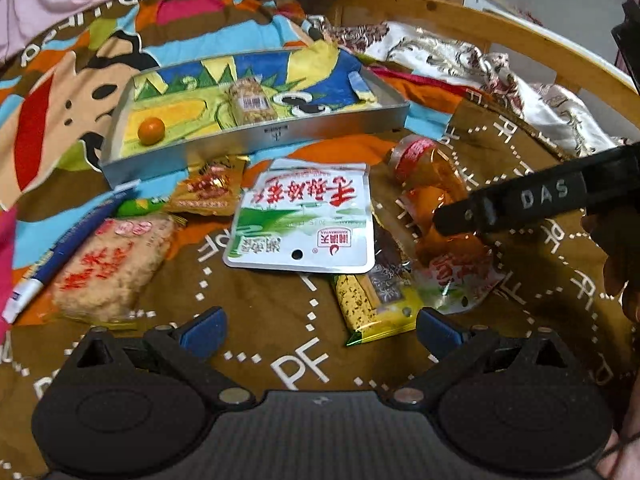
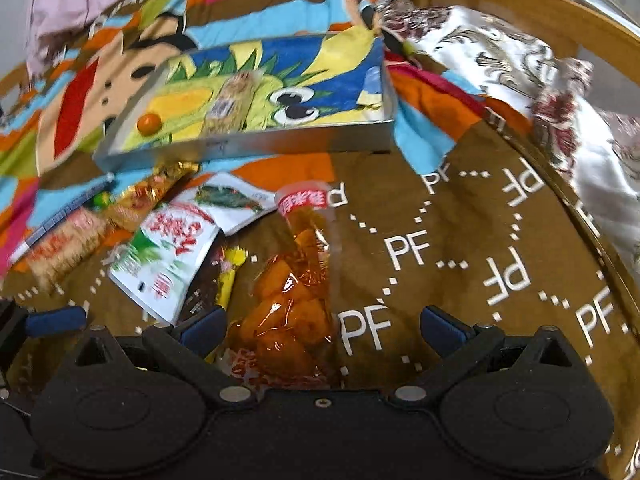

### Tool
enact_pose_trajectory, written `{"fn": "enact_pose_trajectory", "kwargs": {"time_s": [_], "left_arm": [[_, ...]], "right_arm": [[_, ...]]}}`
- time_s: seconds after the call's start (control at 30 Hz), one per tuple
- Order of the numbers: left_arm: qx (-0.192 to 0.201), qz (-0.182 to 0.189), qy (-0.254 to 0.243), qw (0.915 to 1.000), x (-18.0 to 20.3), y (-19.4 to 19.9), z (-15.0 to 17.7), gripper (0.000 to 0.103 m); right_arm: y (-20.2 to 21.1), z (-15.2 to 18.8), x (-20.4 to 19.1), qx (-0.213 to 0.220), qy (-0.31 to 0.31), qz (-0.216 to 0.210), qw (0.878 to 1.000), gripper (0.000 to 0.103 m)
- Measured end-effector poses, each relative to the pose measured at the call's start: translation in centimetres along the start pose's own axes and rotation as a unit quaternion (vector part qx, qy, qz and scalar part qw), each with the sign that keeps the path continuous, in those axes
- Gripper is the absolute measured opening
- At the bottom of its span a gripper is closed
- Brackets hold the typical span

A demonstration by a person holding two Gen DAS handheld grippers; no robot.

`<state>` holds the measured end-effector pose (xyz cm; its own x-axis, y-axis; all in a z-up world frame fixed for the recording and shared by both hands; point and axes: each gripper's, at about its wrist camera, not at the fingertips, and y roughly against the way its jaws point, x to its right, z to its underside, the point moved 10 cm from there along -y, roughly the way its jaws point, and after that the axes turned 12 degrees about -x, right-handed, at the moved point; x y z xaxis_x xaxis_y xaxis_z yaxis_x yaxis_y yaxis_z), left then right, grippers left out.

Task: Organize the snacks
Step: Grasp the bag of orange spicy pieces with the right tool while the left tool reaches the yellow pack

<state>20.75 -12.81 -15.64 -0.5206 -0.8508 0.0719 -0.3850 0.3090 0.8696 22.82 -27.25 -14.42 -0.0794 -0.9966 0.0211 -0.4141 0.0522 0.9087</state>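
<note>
Lying between the open right hand-held gripper point(image 2: 320, 330) fingers: orange snack bag point(image 2: 290, 308).

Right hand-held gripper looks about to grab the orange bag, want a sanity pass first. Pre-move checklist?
1. Right hand-held gripper open: ok.
2. Clear bag of orange snack pieces between its fingers: ok, nearer the left finger.
3. Bag free of neighbours: not ok, its edge overlaps the yellow wrapped bar.
4. Left hand-held gripper open, holding nothing: ok.
5. Space in the shallow metal tray: ok, only a small orange fruit and one clear snack pack inside.
6. Right view sharp: not ok, blurred.
</note>
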Motion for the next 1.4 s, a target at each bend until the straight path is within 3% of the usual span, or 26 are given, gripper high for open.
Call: {"fn": "enact_pose_trajectory", "kwargs": {"time_s": [0.17, 0.37, 0.63, 0.8, 1.0, 1.1, 1.3, 1.4], "left_arm": [[-0.006, 0.007, -0.027, 0.9996, 1.3, -1.4, -0.3, 0.103], [-0.003, -0.010, -0.057, 0.9983, 2.2, -2.5, -0.7, 0.103], [-0.025, -0.030, -0.008, 0.9992, 0.0, -2.0, -0.6, 0.103], [-0.026, -0.024, 0.017, 0.9992, -0.8, -1.6, -0.4, 0.102], [-0.006, -0.013, -0.027, 0.9995, 2.0, -1.9, -1.1, 0.102], [-0.006, -0.041, -0.035, 0.9985, 2.3, -3.0, -1.6, 0.103], [0.004, -0.046, -0.004, 0.9989, 1.8, -3.9, -2.7, 0.103], [0.009, -0.046, -0.006, 0.9989, 1.6, -3.7, -2.7, 0.097]], "right_arm": [[-2.1, -0.5, -0.3, -0.027, -0.004, -0.007, 1.000, 0.102], [-2.2, -0.6, -0.1, -0.027, 0.011, 0.002, 1.000, 0.102], [-0.5, -0.3, 2.1, -0.010, 0.023, 0.063, 0.998, 0.102], [-0.3, -0.2, 3.3, -0.012, -0.013, 0.052, 0.999, 0.102], [-0.5, -0.5, 3.6, -0.017, -0.042, 0.034, 0.998, 0.101], [-0.8, -0.5, 3.2, -0.020, -0.033, 0.034, 0.999, 0.099], [-1.5, -0.3, 2.3, -0.027, -0.004, 0.040, 0.999, 0.099], [-1.5, -0.2, 2.2, -0.025, 0.001, 0.041, 0.999, 0.095]]}}
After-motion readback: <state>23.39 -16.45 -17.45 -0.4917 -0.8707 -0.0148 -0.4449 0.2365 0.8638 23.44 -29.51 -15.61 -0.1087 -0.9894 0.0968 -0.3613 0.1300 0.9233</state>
